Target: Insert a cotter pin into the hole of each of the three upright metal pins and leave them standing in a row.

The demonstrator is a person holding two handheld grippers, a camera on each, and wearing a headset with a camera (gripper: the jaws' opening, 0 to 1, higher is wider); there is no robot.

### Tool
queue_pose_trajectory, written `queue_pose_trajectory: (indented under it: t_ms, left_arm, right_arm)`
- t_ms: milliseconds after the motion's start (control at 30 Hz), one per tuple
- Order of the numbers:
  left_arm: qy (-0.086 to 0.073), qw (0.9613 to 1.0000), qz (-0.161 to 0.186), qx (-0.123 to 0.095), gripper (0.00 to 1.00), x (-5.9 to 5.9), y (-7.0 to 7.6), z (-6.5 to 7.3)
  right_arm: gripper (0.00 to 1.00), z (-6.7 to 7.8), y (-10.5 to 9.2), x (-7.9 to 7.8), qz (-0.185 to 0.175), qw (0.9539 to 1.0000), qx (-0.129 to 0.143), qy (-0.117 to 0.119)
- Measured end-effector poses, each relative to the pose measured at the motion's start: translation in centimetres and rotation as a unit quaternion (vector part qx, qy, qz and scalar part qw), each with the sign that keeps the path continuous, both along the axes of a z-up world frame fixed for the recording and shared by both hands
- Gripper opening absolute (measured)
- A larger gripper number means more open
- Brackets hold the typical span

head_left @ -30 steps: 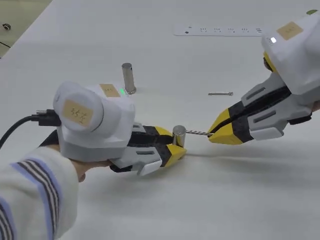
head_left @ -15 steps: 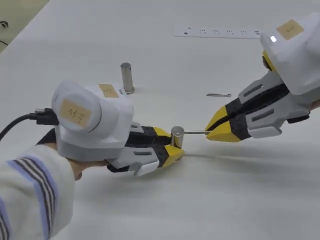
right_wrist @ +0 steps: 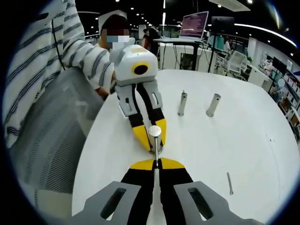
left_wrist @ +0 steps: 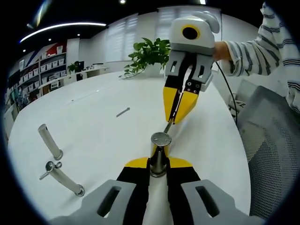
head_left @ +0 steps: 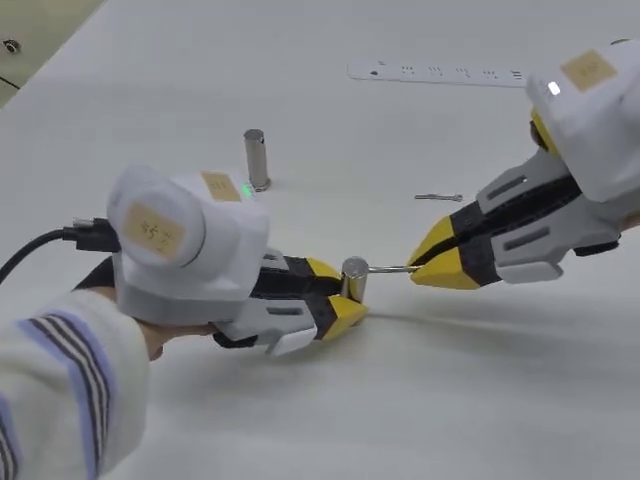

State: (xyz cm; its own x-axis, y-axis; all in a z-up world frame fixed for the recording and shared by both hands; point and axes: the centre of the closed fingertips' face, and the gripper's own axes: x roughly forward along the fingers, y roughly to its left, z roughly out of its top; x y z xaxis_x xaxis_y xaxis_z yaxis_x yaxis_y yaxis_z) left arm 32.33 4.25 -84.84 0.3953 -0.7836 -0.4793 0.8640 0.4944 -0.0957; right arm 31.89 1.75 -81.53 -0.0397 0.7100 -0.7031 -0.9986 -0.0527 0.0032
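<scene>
**Cotter meets pin between two tools**

In the head view the left tool sits low over the surface, its jaws clamped on the lower part of an upright pin. The right tool, jaws nearly closed, pinches a cotter. The cotter's free end reaches the pin's top, but whether it has entered the hole cannot be told. This view gives two pins, with the second pin well beyond the left tool. The left tool view gives three: the held one, the second, and a third pin that appears to carry a second cotter. A loose cotter lies just beyond the right tool's tips, which makes three cotters.
</scene>
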Motion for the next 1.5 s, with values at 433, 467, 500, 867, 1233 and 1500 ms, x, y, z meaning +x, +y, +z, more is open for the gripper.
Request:
queue_pose_trajectory:
  t_ms: [433, 467, 500, 867, 1233, 1500]
  left_arm:
    - [-0.006, 0.9999, -0.011, 0.009, 0.11, 0.2, -0.1, -0.1]
    - [-0.007, 0.9999, -0.011, 0.009, 0.11, 0.2, -0.1, -0.1]
    - [-0.008, 0.9999, -0.012, 0.009, 0.11, 0.2, -0.1, -0.1]
    - [-0.012, 0.9999, -0.011, 0.001, 0.11, 0.1, -0.1, -0.1]
    - [-0.009, 0.9999, -0.008, -0.012, 0.11, 0.0, -0.1, -0.2]
    - [-0.005, 0.9997, -0.005, -0.024, 0.12, -0.2, -0.3, -0.2]
  right_arm:
    - [0.04, -0.1, 0.3, 0.1, 0.005, 0.9998, -0.004, -0.020]
    - [0.04, -0.2, 0.4, 0.1, 0.009, 0.9996, -0.009, -0.023]
    - [0.04, -0.1, 0.6, -0.1, 0.010, 0.9996, -0.010, -0.025]
    - [0.04, -0.6, 2.0, -0.1, 0.012, 0.9996, -0.014, -0.021]
    - [0.04, -0.8, 2.8, -0.4, 0.020, 0.9994, -0.016, -0.025]
    - [0.11, -1.2, 0.7, -0.3, 0.010, 0.9986, -0.043, -0.030]
